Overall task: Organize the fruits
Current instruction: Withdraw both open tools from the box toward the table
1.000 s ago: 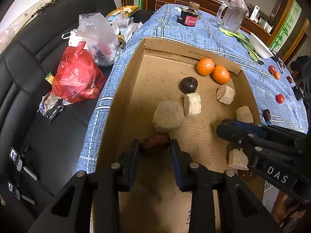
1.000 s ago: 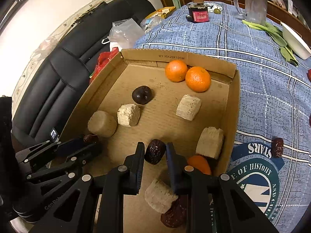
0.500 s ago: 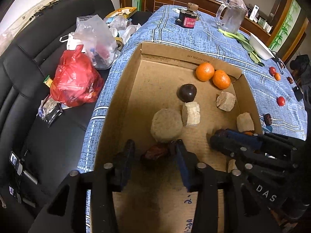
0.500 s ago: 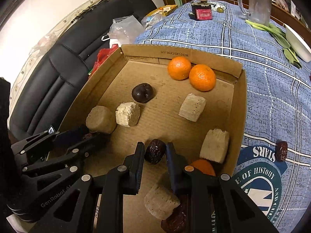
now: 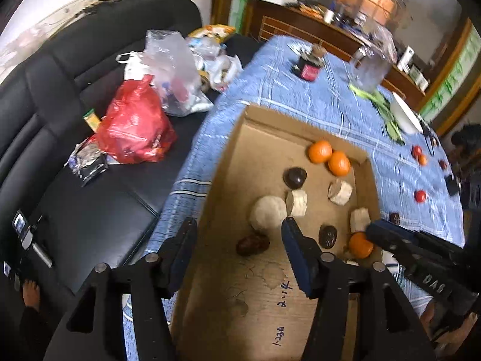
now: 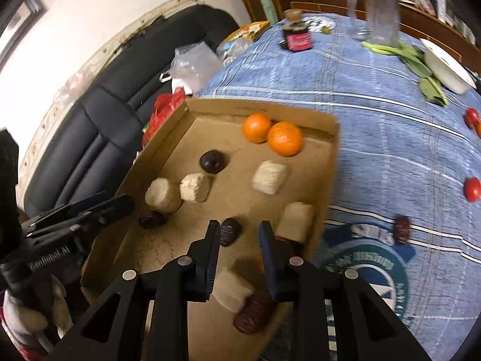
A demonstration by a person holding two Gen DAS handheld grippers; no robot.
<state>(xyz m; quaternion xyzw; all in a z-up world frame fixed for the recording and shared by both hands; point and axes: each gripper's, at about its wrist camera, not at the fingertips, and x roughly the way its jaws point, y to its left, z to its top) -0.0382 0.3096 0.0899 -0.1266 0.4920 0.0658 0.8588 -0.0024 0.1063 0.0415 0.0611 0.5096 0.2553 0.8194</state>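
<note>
A cardboard tray (image 5: 228, 156) (image 6: 168, 138) lies on the blue cloth. It holds two oranges (image 5: 320, 151) (image 6: 284, 138), a third orange (image 5: 360, 244), a dark round fruit (image 5: 295, 177) (image 6: 212, 161), several pale cut chunks (image 5: 267, 212) (image 6: 269, 177) and dried dates. My left gripper (image 5: 239, 233) is open above the tray; a reddish date (image 5: 252, 244) (image 6: 151, 219) lies on the floor below it. My right gripper (image 6: 239, 236) is open, with a dark date (image 6: 230, 231) (image 5: 327, 236) lying loose just beyond its left finger.
Small red fruits (image 6: 472, 189) (image 5: 420, 195) and another date (image 6: 402, 229) lie on the cloth right of the tray. A jar (image 6: 296, 37), glass jug (image 6: 381, 15), greens and white dish (image 6: 445, 63) stand at the back. A black sofa with bags (image 5: 132, 126) is on the left.
Both grippers have opened and drawn back and up from the tray. Each has let go of its date, which now lies on the tray floor.
</note>
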